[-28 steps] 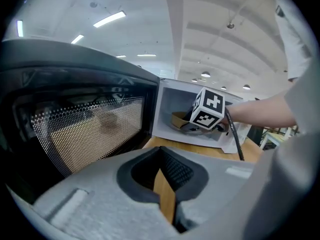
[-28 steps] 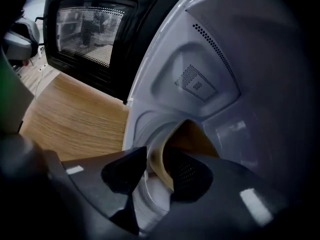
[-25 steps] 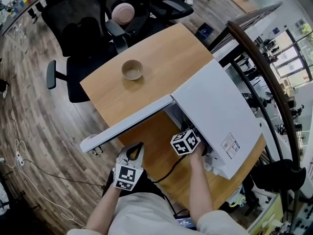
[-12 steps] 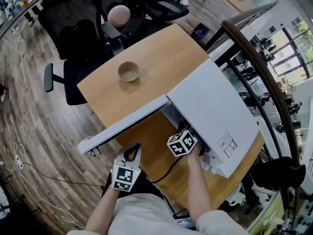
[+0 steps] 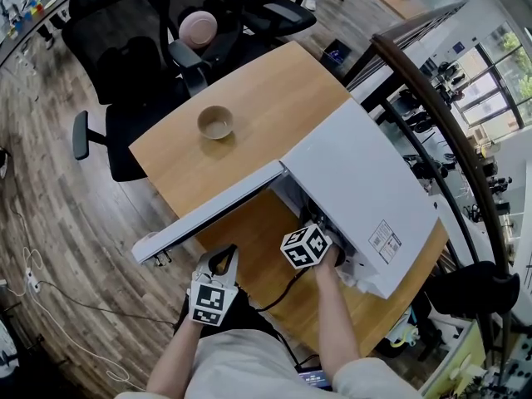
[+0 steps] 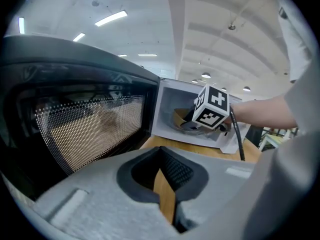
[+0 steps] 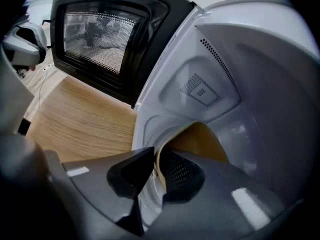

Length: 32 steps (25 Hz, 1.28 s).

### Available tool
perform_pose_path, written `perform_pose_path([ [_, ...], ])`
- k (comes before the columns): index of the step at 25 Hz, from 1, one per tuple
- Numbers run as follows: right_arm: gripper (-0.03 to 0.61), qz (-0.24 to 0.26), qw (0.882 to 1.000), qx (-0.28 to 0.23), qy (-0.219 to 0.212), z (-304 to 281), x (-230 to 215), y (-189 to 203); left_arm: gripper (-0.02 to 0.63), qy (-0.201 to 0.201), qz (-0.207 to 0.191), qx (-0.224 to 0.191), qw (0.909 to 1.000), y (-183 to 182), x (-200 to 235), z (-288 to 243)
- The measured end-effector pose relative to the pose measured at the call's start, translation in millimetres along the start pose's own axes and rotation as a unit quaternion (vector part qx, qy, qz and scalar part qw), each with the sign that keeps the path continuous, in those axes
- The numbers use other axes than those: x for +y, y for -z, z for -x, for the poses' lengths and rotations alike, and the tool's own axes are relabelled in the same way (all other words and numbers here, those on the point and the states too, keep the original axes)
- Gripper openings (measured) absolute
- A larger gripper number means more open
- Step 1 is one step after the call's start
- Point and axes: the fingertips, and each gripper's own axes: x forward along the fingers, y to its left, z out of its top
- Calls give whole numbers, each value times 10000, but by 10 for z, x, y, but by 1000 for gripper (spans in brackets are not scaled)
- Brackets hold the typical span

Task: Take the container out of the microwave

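right gripper [image 7: 156, 159] reaches into the white microwave [image 5: 366, 189], whose door [image 5: 216, 210] hangs wide open. its jaws have just been closing and now pinch the rim of the tan container [image 7: 200, 139], which sits inside the cavity. left gripper [image 6: 160, 171] waits outside, pressed together and empty. opening and grasping look done; lifting out remains. since a second ago, neither hand has visibly shifted.

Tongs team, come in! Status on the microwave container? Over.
Right tongs just closed onto container rim, inside microwave. Left tongs shut, empty. Door open, path clear.
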Motion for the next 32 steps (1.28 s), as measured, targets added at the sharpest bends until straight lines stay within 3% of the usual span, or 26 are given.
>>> perform_pose_path([
  [14, 37, -31, 9999, -143, 71, 188, 5, -37, 3, 179, 6, -78, 9998, -69, -70, -64],
  [32, 34, -869, 9936, -723, -68, 506, -5, -189, 3, 401, -21, -107, 9991, -149, 9, -127],
])
